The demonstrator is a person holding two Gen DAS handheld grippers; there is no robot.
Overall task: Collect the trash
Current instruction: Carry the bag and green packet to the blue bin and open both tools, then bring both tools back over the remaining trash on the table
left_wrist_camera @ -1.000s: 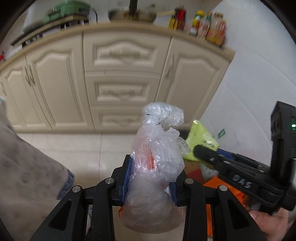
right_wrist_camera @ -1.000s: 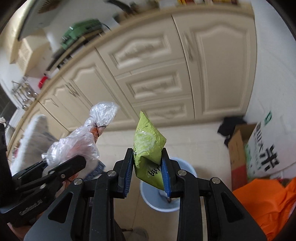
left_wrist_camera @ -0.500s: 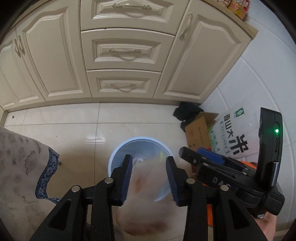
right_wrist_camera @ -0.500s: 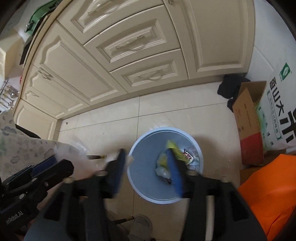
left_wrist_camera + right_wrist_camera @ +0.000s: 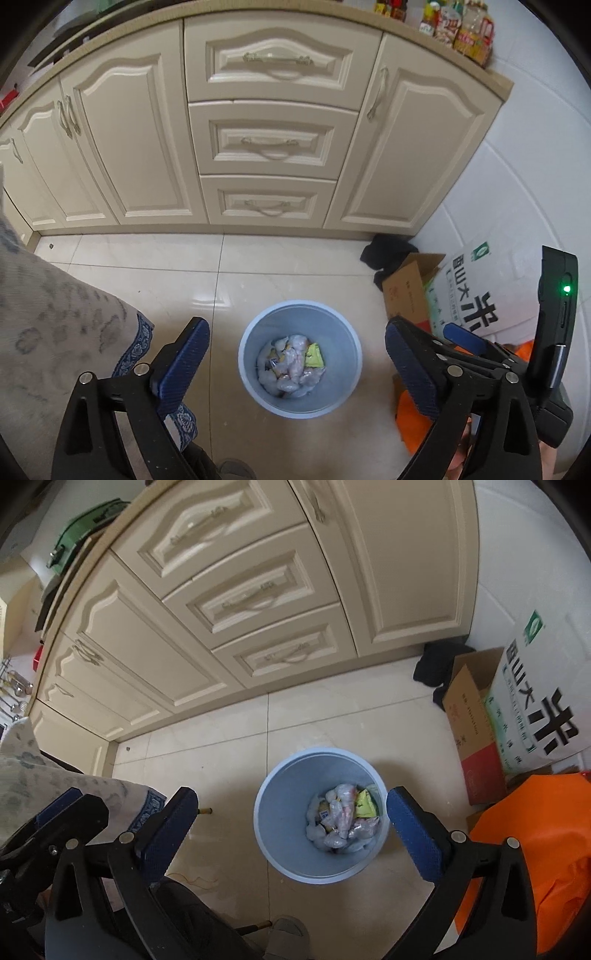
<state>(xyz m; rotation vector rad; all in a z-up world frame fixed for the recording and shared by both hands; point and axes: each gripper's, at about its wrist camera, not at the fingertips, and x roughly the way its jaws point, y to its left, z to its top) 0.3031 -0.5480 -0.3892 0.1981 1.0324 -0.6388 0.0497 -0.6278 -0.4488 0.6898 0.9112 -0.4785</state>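
The bin [image 5: 300, 400] stood upright on the floor tiles [image 5: 177, 280], mouth facing straight up, in front of the cabinet [image 5: 271, 147]. At its bottom lay the trash: a clear bag [image 5: 293, 363], crumpled with no clear long axis, and a yellow-green packet [image 5: 314, 356] lying flat beside it toward the right wall of the bin; which way the packet pointed could not be told.

The left gripper [image 5: 297, 365] hovered above the bin with its jaws spread wide; they had just been opening, and nothing was between them or touching the blue pads. The right gripper [image 5: 288, 825] was likewise wide apart, jaws just opened and empty, framing the bin from above. Each gripper showed at the edge of the other's view.

A cardboard box [image 5: 472, 720] and a rice sack [image 5: 532, 701] stood to the right of the bin, with an orange bag [image 5: 528, 849] nearer.
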